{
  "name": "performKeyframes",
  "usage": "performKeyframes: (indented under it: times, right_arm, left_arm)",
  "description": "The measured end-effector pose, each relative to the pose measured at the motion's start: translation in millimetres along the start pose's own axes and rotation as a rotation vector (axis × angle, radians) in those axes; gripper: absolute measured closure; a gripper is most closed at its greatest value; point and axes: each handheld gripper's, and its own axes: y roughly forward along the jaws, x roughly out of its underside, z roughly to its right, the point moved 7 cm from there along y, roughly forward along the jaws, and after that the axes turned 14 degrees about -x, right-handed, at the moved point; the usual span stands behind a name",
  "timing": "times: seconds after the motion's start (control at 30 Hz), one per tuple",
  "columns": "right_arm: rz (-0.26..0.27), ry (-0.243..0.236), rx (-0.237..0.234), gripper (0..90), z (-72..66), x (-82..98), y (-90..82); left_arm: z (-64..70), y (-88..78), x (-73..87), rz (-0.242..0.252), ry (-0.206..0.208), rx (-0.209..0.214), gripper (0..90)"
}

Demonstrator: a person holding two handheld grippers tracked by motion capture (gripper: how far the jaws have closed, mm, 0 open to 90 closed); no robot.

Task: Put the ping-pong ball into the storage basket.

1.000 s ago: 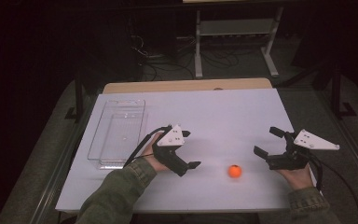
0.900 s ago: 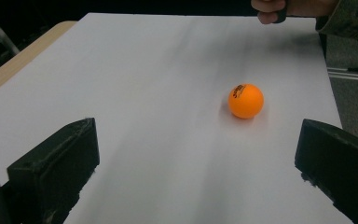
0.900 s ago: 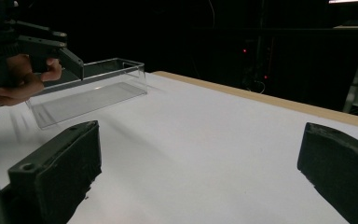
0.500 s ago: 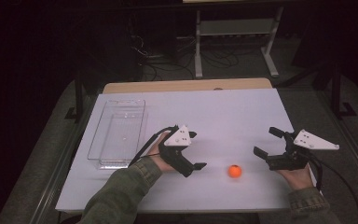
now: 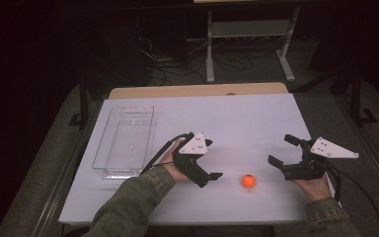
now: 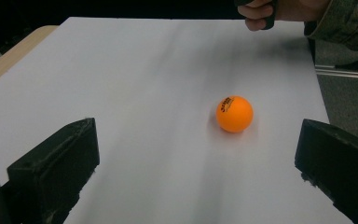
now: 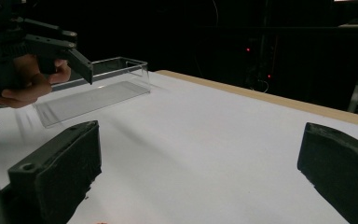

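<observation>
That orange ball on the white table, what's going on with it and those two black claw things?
A person sits at the table with a handheld claw in each hand. The left claw is open and aimed at the orange ball, which lies loose on the table between the two claws. The right claw is open too and holds nothing. A clear plastic bin stands empty at the left side.

Orange ball (image 5: 248, 181) rests on white table (image 5: 246, 118)
</observation>
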Motion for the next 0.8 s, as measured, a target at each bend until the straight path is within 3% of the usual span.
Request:
performKeyframes:
  times: [0.37, 0.8]
  right_arm:
    - [0.0, 0.002, -0.001, 0.0, 0.0, 0.1, -0.1]
    - [0.002, -0.001, -0.001, 0.0, -0.3, -0.1, -0.5]
  left_arm:
    - [5.8, 10.8, -9.5, 0.0, 0.014, 0.024, 0.0]
    - [8.2, 20.8, -8.2, -0.028, 0.023, 0.033, 0.0]
